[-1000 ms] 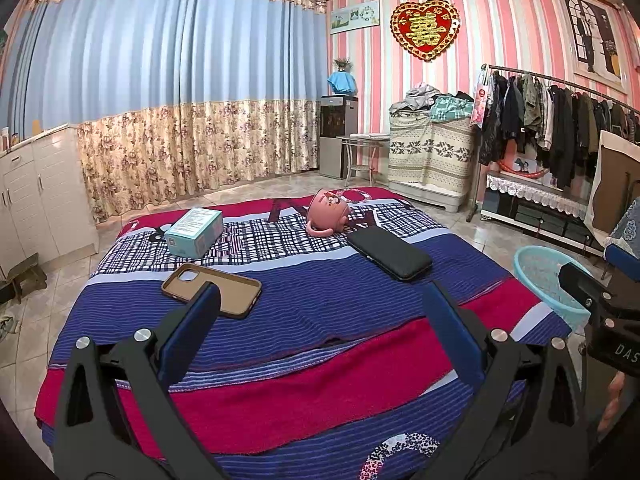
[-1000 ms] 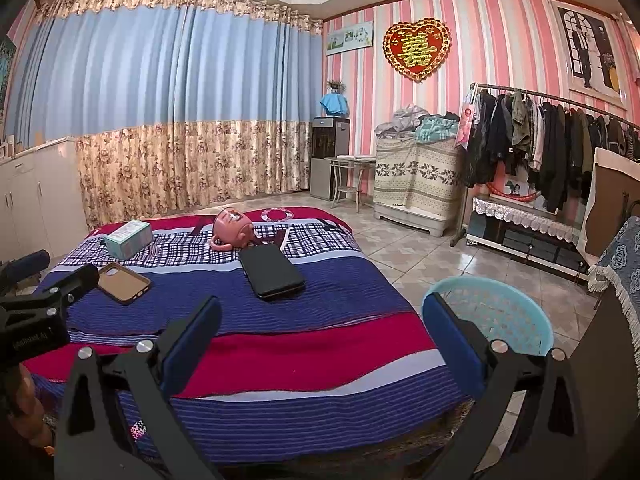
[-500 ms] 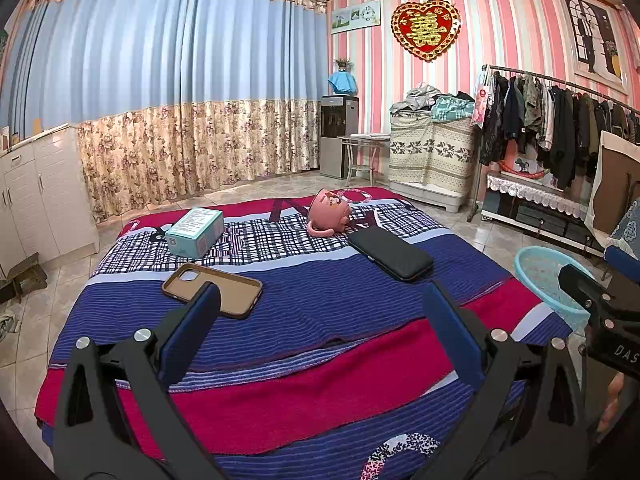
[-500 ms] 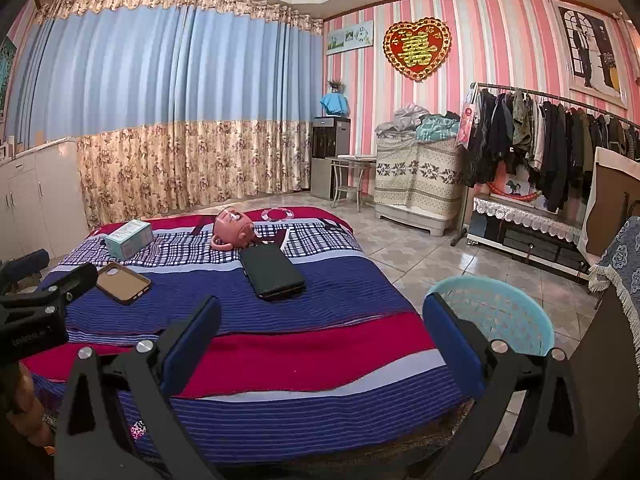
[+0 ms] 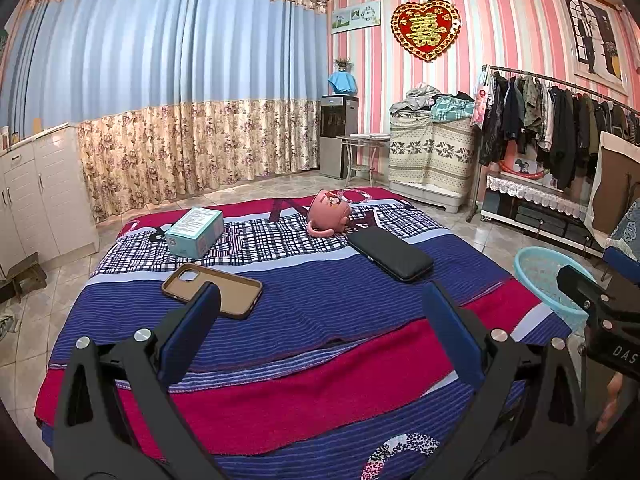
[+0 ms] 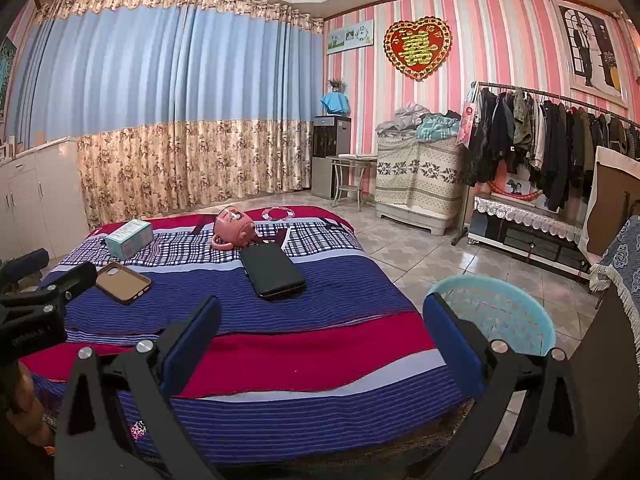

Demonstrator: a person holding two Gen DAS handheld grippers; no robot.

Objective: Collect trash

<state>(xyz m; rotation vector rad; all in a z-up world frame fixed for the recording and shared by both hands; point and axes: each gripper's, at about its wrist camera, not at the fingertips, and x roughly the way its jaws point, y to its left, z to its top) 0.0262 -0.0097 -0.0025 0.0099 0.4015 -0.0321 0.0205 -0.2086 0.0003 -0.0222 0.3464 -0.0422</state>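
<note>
1. The bed (image 5: 320, 320) fills the middle of the room, covered in a blanket of blue, red and checked stripes. From left to right it carries a teal box (image 5: 195, 232), a brown phone case (image 5: 212, 289) lying hollow side up, a pink cup (image 5: 329, 214) tipped on its side, and a black phone (image 5: 390, 253) lying flat just beside the cup.
2. Around the bed, left to right: white cabinets (image 5: 32, 196), blue curtains (image 5: 160, 92) with a floral lower half, a water dispenser (image 5: 338, 136), a cloth-covered stack (image 5: 432, 156), and a clothes rack (image 5: 560, 120) against the pink striped wall. A light blue basket (image 6: 496, 316) stands on the tiled floor at the bed's right side, near its front corner.
3. The red heart (image 5: 425, 28) on the wall bears a gold double-happiness character. The box top has small print (too fine to read). The letters "DAS" show on the body of the right claw (image 5: 600, 312), at the edge of the left wrist view.
4. The left claw (image 5: 320, 332) hangs over the near end of the bed with its blue pads spread wide, nothing between them, nothing touched.
5. The right claw, in its own view, is likewise wide apart and empty, its right pad in front of the basket's rim.
</note>
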